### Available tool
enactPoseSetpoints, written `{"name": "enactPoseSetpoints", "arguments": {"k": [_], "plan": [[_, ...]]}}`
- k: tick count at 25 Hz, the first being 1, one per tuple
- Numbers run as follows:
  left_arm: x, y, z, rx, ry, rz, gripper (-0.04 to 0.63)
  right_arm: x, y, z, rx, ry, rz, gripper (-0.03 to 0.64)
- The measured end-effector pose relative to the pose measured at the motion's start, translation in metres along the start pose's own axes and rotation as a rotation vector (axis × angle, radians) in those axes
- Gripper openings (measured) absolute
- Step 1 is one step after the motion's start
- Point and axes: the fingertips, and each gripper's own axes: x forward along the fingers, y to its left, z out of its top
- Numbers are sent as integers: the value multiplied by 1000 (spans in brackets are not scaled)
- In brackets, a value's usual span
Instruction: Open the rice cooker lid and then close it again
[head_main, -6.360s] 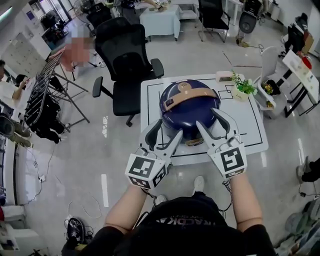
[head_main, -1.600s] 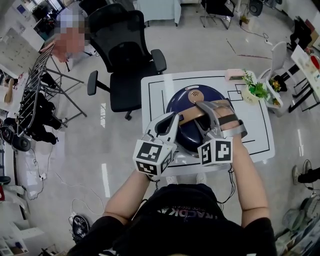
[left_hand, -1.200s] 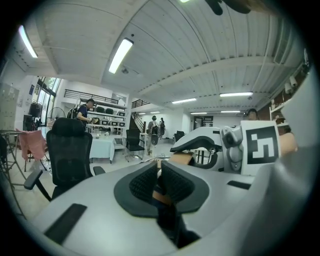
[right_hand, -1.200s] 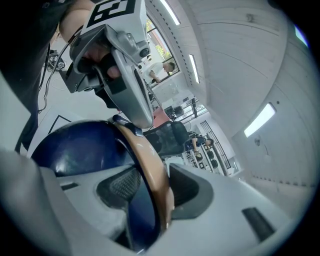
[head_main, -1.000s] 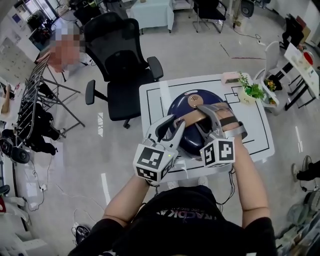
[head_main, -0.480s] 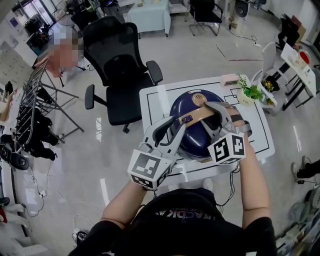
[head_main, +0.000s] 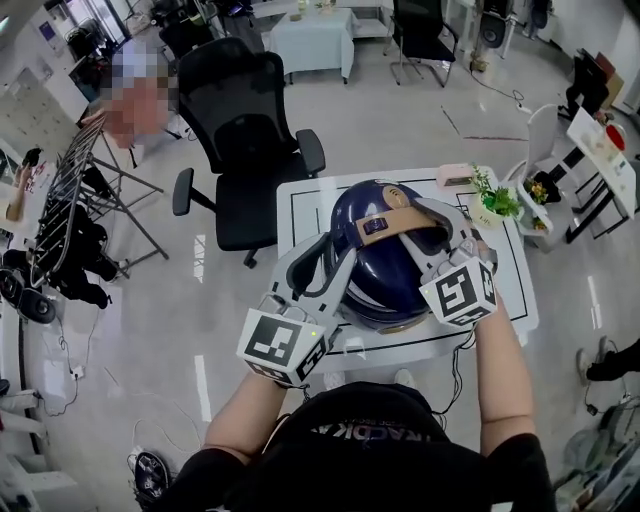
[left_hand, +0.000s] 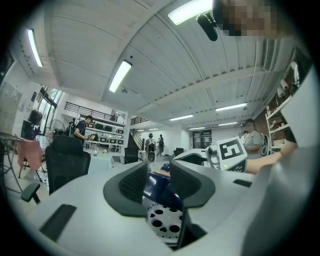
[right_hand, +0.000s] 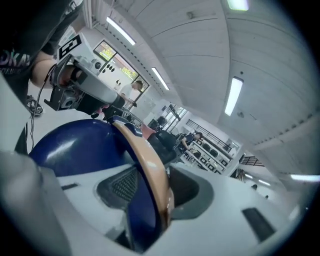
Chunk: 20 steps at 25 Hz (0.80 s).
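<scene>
White table (head_main: 300, 215) — one rice cooker (head_main: 385, 268), left gripper (head_main: 338, 252), right gripper (head_main: 420, 222)

**One Cooker, Two Grippers, One White Table**

One rice cooker (head_main: 390, 318), with one lid (head_main: 385, 270) and one tan handle (head_main: 405, 220), stands on the single white table (head_main: 300, 200). Two grippers are in frame, the left gripper (head_main: 325, 258) and the right gripper (head_main: 437, 222), each bearing one marker cube. Near the table's far right corner sit one potted plant (head_main: 492, 200) and one pink box (head_main: 455, 177). Beyond the table, two black office chairs (head_main: 250, 120) (head_main: 415, 25) show clearly, along with one clothes rack (head_main: 70, 200) and one smaller table (head_main: 318, 40).
</scene>
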Motion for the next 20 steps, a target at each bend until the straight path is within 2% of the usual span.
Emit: {"name": "enactPoseSetpoints", "arguments": {"k": [8,15,20], "plan": [[4,-14,2,-12,-9,108,137,-20,-40,-9,200,-134,-4,175],[18,-47,0,15,12,136,135,-37,-78,-28,356,-224,-22,167],[29,-68,-6,27,35,140,136,-46,-95,-39,415,-267,-27,160]]}}
